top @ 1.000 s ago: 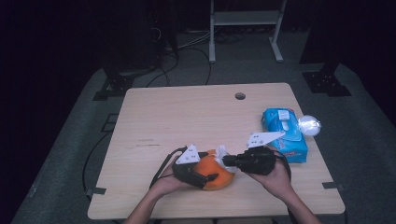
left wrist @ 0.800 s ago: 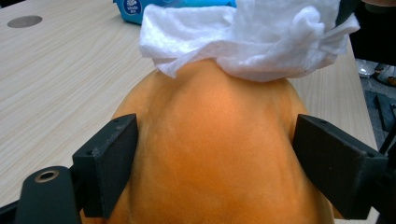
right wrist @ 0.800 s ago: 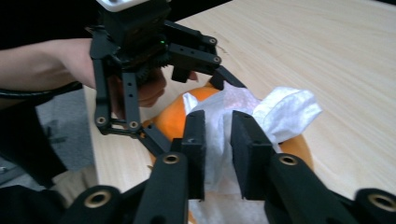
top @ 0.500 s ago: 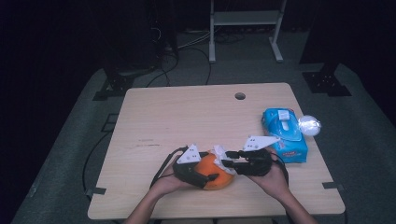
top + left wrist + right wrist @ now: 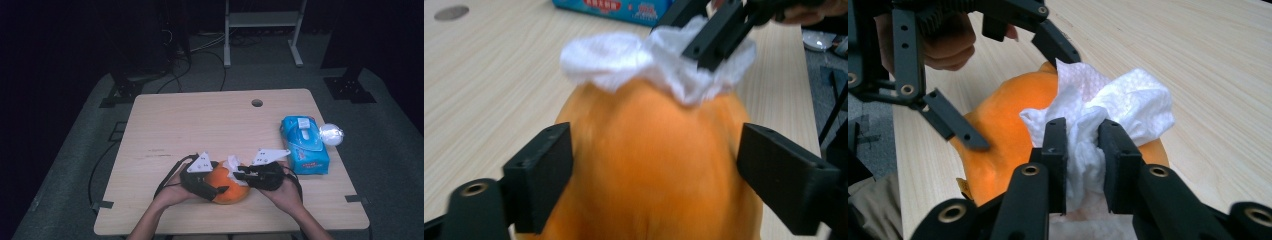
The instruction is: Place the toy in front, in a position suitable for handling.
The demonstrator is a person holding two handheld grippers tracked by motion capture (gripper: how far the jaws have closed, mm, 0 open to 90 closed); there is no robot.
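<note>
High view: round smooth orange fruit (image 5: 227, 186) sits at worktop (image 5: 200, 125) front edge, left gripper (image 5: 212, 190) clamped on its sides. Right gripper (image 5: 1083, 145), jaws just closing, pinches crumpled white paper tissue (image 5: 1113, 107) on top. Fruit looks firm, prob slippery, so grip at widest part; tissue soft, light, tears easily.

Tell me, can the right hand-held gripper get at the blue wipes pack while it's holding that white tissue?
Probably yes: the blue wipes pack lies close beside the right hand-held gripper with bare table between, but its jaws are pinching the white tissue.
</note>
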